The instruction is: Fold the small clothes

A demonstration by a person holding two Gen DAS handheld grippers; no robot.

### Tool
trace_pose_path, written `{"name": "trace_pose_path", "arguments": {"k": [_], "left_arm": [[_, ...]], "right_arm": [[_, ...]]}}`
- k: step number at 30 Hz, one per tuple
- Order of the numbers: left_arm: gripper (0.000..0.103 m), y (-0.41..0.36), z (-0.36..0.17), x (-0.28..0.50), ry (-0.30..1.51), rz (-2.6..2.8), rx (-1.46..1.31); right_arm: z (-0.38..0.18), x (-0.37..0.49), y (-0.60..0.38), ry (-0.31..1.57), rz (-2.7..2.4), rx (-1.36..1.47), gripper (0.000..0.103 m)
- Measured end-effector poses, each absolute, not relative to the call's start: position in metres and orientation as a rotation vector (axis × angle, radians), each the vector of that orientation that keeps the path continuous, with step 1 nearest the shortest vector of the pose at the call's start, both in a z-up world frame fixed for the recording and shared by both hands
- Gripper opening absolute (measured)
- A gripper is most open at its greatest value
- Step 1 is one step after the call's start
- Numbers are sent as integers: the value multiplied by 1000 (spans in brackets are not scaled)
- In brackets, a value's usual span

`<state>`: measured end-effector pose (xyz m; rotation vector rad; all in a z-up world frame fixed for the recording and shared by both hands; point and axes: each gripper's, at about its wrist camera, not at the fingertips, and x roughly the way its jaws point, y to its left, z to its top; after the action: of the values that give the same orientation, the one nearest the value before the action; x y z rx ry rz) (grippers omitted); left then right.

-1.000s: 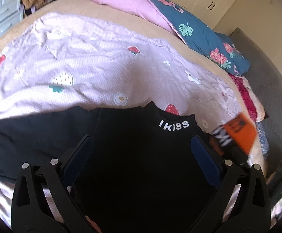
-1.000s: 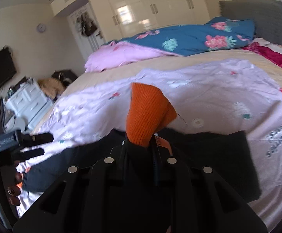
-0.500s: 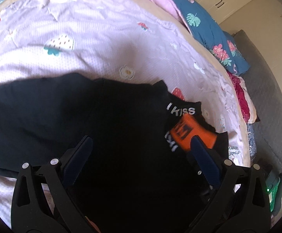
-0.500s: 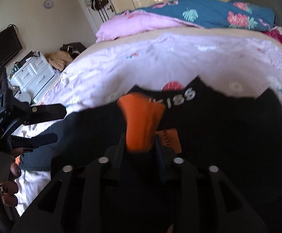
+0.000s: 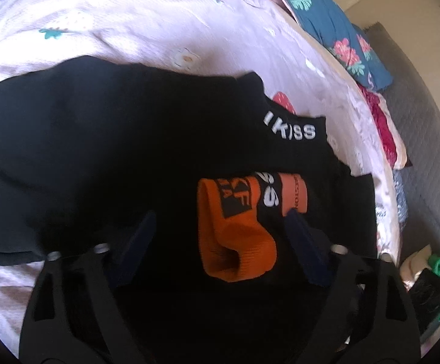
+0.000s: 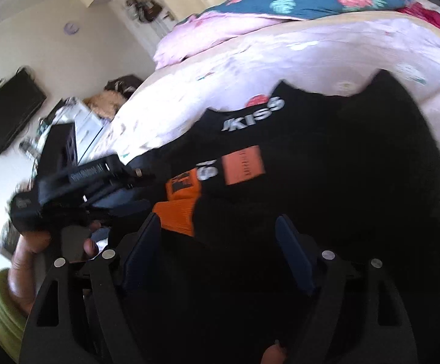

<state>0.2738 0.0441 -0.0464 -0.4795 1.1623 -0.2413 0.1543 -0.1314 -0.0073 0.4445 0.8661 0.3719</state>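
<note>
a black top (image 5: 104, 151) with an orange cuff (image 5: 235, 236) folded onto it is laid flat on the bed's lilac printed sheet (image 5: 129, 21). the left tool (image 5: 220, 233) is closing around the cuff, untouched; the right tool (image 6: 217, 236) is opening, released. open sheet is seen beyond the collar edge.

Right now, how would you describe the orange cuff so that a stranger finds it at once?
Look at the bed with the pale pink sheet; a black garment lies spread on it. On that garment, below the white KISS lettering, lies the orange cuff, ribbed and folded, the only large bright orange piece.
</note>
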Motion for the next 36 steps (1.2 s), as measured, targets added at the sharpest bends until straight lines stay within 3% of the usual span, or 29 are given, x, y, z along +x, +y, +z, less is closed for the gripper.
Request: {"name": "trace_pose_path", "arguments": {"k": [4,6,9,18,27,33,36], "left_arm": [[44,24,-55,274,1174,-253,-441],[15,14,-56,273,1157,-264,-410],[9,8,-46,270,1114,-284,-383],[7,31,37,247,879,-316,-363],[6,52,-2,245,979,-212,-324],[11,64,-8,240,967,-84,-226],[27,63,-4,236,950,-73,-193]], "right_arm": [[-1,147,-151,843,329,476,77],[2,143,-159,827,310,477,77],[6,138,-172,807,286,490,77],[10,134,-215,764,175,516,77],[-2,153,-218,834,94,437,77],[-10,177,-191,907,101,285,77],[-14,188,-179,935,102,228,78]]}}
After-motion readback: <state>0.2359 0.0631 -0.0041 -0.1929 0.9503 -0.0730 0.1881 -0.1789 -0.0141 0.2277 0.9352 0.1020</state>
